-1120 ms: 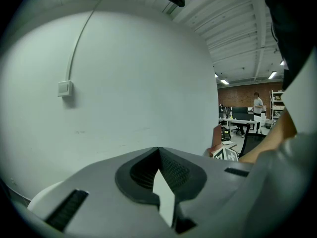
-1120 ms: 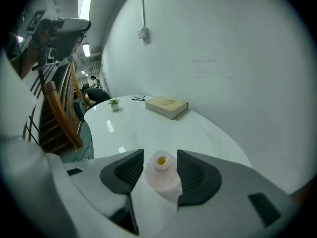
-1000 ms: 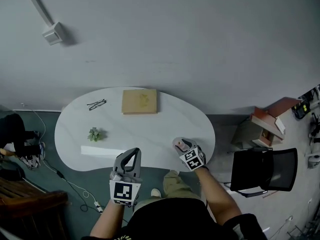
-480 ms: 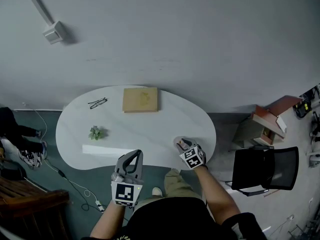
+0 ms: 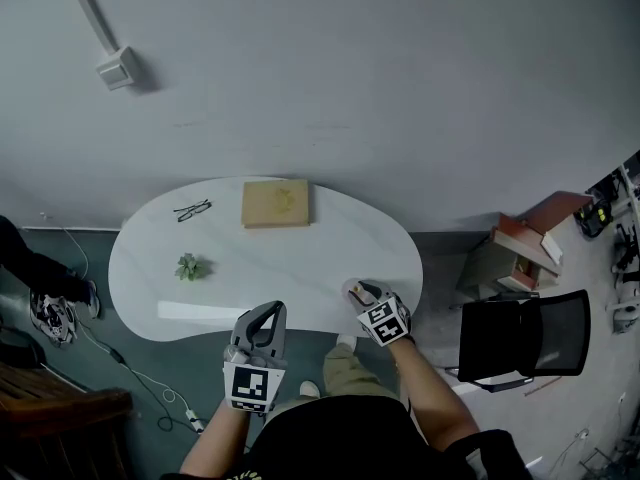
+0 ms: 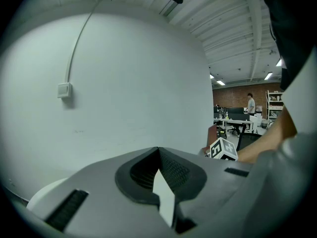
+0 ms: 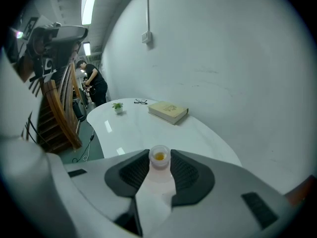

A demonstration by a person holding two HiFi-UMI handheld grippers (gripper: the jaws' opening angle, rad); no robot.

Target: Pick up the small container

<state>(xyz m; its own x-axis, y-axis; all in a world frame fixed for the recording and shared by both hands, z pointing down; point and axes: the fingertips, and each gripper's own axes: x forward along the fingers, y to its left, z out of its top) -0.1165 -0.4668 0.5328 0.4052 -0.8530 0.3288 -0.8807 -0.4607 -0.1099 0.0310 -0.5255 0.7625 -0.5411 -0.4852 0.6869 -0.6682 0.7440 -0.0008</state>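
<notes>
The small container (image 7: 159,157) is a clear little cup with something yellow inside. It sits between the dark pads of my right gripper (image 7: 159,168), which is shut on it. In the head view the right gripper (image 5: 358,290) is over the near right edge of the white table (image 5: 300,258), and the small container (image 5: 351,289) shows pale at its tip. My left gripper (image 5: 265,314) hovers at the table's near edge, left of the right one. In its own view the left gripper (image 6: 158,150) has its jaws meeting at the tip with nothing held.
On the table lie a tan book (image 5: 275,203), a pair of glasses (image 5: 192,209) and a small potted plant (image 5: 188,267). A black chair (image 5: 520,338) stands right of the table. Wooden furniture (image 5: 50,418) and cables are on the floor at the left.
Both grippers stay almost where they were at the table's near edge. The head view has shifted slightly. The person at the left edge has moved further out of view.
</notes>
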